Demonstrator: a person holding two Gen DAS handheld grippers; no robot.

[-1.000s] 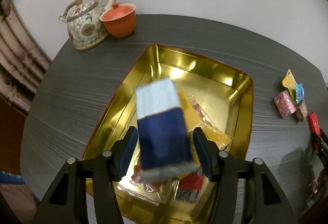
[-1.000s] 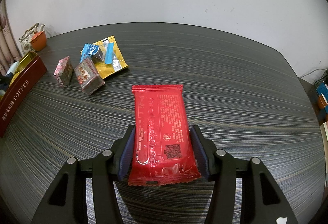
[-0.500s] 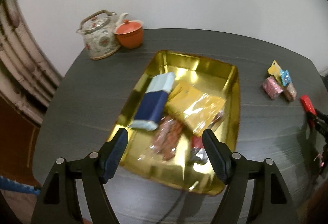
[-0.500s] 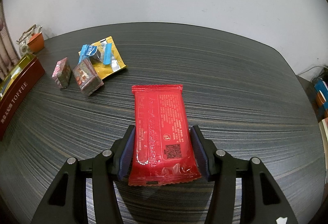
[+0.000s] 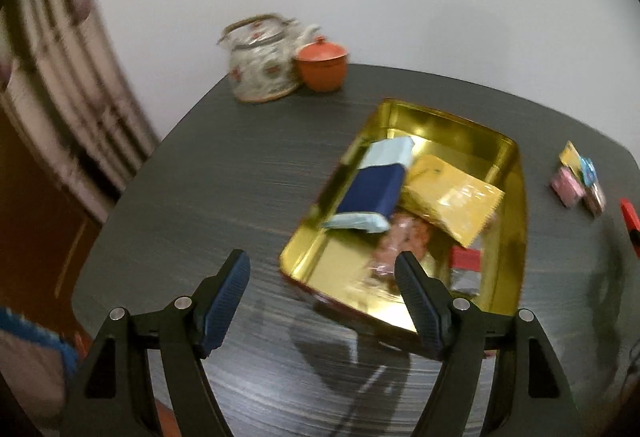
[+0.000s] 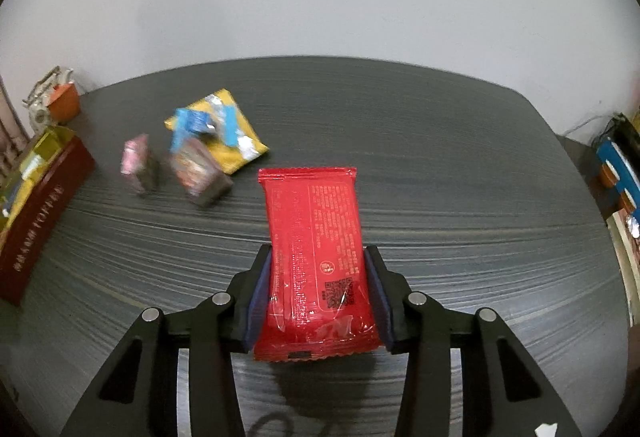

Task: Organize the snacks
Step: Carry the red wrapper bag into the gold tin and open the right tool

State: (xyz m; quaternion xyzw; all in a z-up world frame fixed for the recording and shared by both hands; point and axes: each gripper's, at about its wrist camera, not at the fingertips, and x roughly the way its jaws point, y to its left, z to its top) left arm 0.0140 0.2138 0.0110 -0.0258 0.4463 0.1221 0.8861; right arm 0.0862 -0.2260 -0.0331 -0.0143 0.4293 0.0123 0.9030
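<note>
In the left wrist view a gold tin (image 5: pixel 516 197) holds a blue and pale packet (image 5: pixel 372 189), a yellow packet (image 5: pixel 452 197) and smaller sweets. My left gripper (image 5: pixel 322 277) is open and empty, above the table just short of the tin's near corner. My right gripper (image 6: pixel 318 269) is shut on a red snack packet (image 6: pixel 316 237), held above the table. Loose on the table lie a yellow packet (image 6: pixel 236 153), a blue sweet (image 6: pixel 192 123), a pink sweet (image 6: pixel 134 157) and a brown sweet (image 6: pixel 200 173).
A floral teapot (image 5: pixel 262 65) and an orange lidded cup (image 5: pixel 322 63) stand at the table's far left corner. The tin's red side (image 6: pixel 44 213) lies at the left in the right wrist view. The table edge (image 5: pixel 120 205) falls off at the left.
My left gripper let go of the blue packet into the tin, opened wide and drew back leftward. My right gripper lifted the red packet off the table and drew back.
</note>
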